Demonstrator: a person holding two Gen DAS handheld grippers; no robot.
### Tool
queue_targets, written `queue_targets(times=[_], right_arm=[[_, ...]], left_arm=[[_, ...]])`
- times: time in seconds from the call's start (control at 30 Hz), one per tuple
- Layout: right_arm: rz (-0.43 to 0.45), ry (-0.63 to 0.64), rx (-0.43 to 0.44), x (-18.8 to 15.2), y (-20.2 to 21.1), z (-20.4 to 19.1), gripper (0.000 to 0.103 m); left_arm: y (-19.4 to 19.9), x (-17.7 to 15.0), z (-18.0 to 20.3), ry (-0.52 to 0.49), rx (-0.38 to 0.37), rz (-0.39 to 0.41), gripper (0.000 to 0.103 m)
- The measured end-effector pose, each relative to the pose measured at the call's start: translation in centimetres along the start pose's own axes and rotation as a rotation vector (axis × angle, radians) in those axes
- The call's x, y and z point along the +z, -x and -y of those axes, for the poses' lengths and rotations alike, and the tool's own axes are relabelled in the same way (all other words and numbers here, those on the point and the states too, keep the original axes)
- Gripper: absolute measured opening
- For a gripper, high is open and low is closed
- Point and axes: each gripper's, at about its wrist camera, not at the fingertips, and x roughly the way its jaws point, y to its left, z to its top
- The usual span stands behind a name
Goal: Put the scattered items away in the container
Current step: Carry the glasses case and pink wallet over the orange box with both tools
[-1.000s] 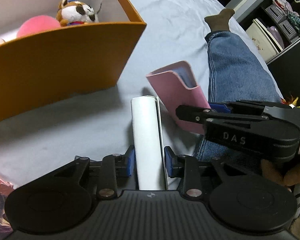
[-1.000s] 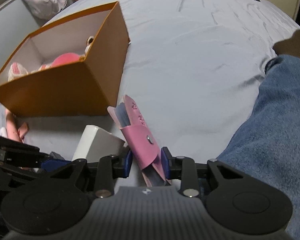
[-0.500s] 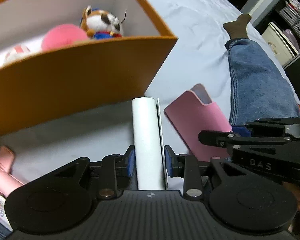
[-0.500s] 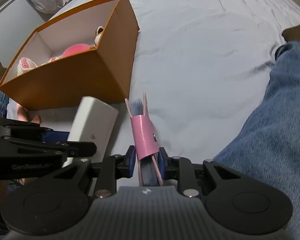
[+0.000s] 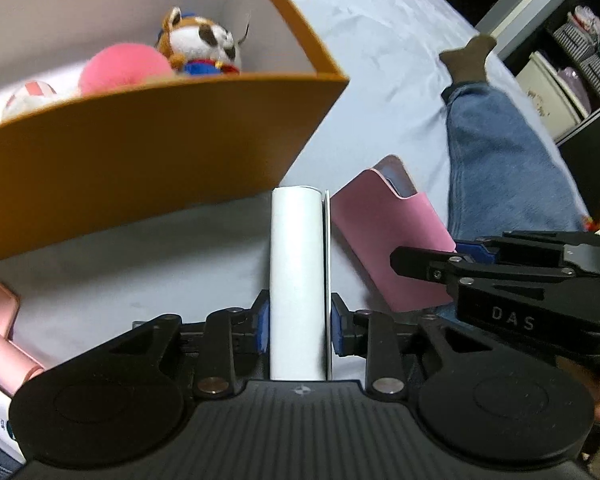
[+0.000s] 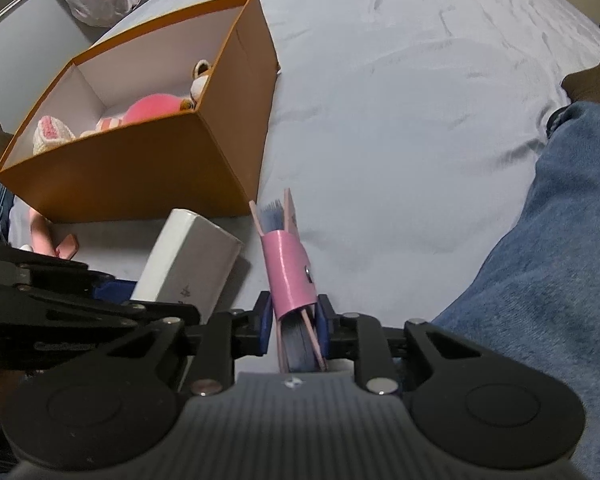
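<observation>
An open orange box [image 5: 140,152] stands on the grey bedsheet, plush toys inside. My left gripper [image 5: 298,320] holds a long white box [image 5: 296,280] end-on, with its blue pads pressed on both sides and its jaws closing a little tighter. The white box points at the orange box's near wall. In the right wrist view my right gripper [image 6: 294,324] is shut on a pink card wallet [image 6: 288,272] that stands edge-on, blue cards showing. The white box [image 6: 188,268] lies just left of it, below the orange box [image 6: 140,176]. The wallet [image 5: 388,236] also shows beside the white box.
A person's leg in blue jeans [image 6: 540,260] lies along the right, with a socked foot [image 5: 472,56] farther up the bed. Pink items [image 5: 0,344] lie at the lower left on the sheet. Shelves with baskets [image 5: 572,60] stand beyond the bed's right edge.
The orange box looms larger and nearer in both views. The wallet has straightened to stand edge-on between the right jaws, which have narrowed on it. The white box stays gripped.
</observation>
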Motion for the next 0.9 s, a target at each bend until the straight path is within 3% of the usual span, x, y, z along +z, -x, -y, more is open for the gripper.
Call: queue_targets(times=[0.3, 0.43, 0.63, 0.9], right_arm=[[0.133, 0.044, 0.048, 1.3, 5.0, -1.3, 0.024], [0.204, 0.070, 0.074, 2.8, 7.6, -2.3, 0.023], [0.289, 0.074, 0.145, 5.7, 10.1, -4.3, 0.023], [0.338, 0.071, 0.282, 11.3, 8.7, -8.4, 0.023]], left_arm=[[5.6, 1.4, -0.3, 0.030, -0.057, 0.162, 0.033], [8.3, 2.5, -0.7, 0.059, -0.107, 0.215, 0.033], [13.0, 4.8, -1.8, 0.075, -0.113, 0.352, 0.033], [17.1, 8.9, -4.5, 0.072, 0.024, 0.458, 0.033]])
